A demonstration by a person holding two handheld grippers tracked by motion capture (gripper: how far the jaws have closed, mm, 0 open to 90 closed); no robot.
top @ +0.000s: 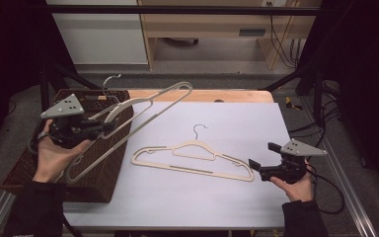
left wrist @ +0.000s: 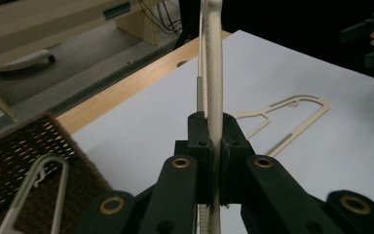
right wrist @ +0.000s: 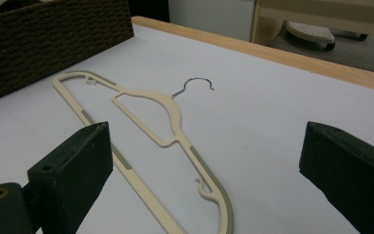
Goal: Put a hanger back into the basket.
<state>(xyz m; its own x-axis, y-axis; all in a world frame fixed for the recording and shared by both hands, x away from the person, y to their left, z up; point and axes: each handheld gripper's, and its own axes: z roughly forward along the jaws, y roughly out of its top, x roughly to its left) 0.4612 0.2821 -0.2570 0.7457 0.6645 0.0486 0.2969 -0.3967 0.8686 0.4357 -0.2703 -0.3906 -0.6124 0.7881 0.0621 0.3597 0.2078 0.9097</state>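
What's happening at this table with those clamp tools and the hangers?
A person holds a two-jaw gripper in each hand. The left gripper is clamped on a cream plastic clothes hanger with a metal hook, holding it tilted in the air above the dark woven wicker basket at the table's left edge. A second cream hanger lies flat on the white table surface. The right gripper rests near that hanger's end, jaws wide open, holding nothing.

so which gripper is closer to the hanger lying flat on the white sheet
Right. The right gripper, jaws open, sits just off the flat hanger at its right end. The left gripper is up over the basket, shut on another hanger.
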